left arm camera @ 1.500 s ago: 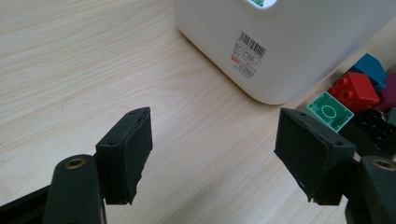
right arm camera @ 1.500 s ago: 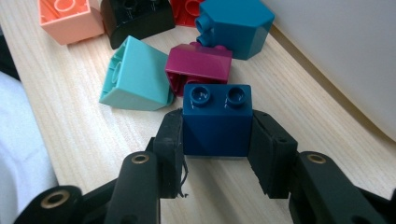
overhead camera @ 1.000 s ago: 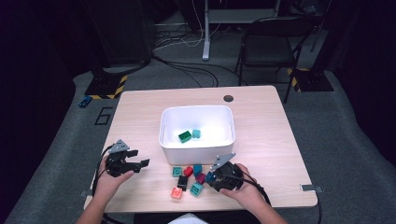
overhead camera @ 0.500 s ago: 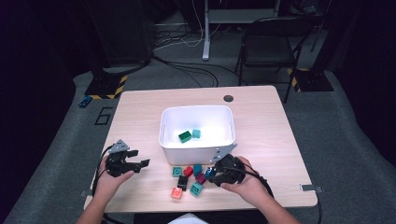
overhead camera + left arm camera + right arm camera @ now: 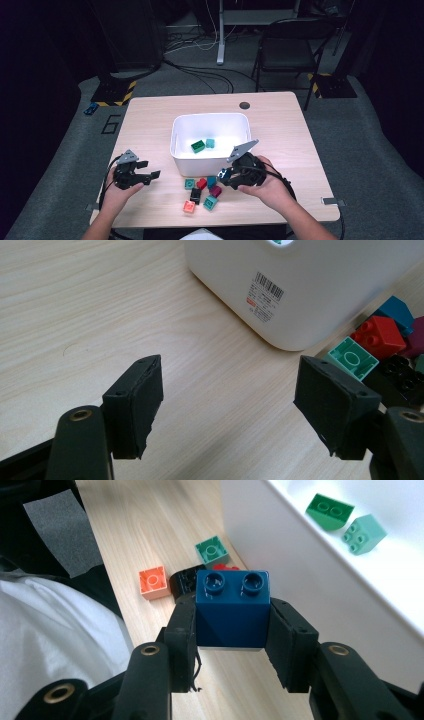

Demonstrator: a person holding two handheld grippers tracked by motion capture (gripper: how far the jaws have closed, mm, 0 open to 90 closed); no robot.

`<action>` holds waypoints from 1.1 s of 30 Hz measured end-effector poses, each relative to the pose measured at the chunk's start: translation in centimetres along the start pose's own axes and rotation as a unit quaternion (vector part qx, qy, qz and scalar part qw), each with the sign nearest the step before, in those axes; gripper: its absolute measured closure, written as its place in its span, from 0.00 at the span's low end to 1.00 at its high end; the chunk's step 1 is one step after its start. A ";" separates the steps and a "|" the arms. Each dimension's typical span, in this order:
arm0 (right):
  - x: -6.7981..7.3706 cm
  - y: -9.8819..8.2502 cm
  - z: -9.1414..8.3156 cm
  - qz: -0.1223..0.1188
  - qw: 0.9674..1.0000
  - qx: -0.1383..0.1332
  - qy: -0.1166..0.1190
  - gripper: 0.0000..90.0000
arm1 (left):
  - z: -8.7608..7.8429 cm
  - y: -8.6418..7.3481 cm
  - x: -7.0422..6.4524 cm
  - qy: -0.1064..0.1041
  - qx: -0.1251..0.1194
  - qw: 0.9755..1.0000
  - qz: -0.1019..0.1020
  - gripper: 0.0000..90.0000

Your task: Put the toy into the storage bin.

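Observation:
My right gripper is shut on a dark blue two-stud brick, held studs up above the table beside the front wall of the white bin. In the high view that gripper hangs over the loose bricks in front of the bin. A green brick and a mint brick lie inside the bin. My left gripper stands open left of the bin with nothing between its pads.
Loose bricks lie in front of the bin: a teal-green one, red, maroon, black, orange and mint. The table has a round hole at the back. A chair stands behind it.
My right gripper has risen from the pile of loose bricks with the dark blue brick in it. The left gripper has stayed where it was.

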State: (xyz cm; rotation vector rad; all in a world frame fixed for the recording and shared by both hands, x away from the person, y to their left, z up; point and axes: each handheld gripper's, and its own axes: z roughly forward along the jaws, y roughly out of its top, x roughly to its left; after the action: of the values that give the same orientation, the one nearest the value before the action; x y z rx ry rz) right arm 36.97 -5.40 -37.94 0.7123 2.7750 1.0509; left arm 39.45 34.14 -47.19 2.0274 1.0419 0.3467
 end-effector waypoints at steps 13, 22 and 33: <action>-0.9 2.1 -1.9 0.000 1.000 -0.012 -0.012 0.64 | 0.0 0.0 0.0 -0.001 0.000 1.000 0.001 0.30; -1.9 3.6 -2.8 0.000 0.999 -0.028 -0.024 0.65 | 0.1 0.0 0.0 -0.001 0.001 1.000 0.001 0.30; -4.2 5.6 -2.3 0.005 0.998 -0.035 -0.047 0.65 | 0.1 0.0 0.0 -0.002 0.001 1.000 0.002 0.30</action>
State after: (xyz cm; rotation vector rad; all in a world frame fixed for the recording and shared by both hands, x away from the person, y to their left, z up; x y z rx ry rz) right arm 42.36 -5.04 -32.87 0.7479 2.6448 1.0806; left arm 39.48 34.08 -47.24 2.0313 1.0376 0.3439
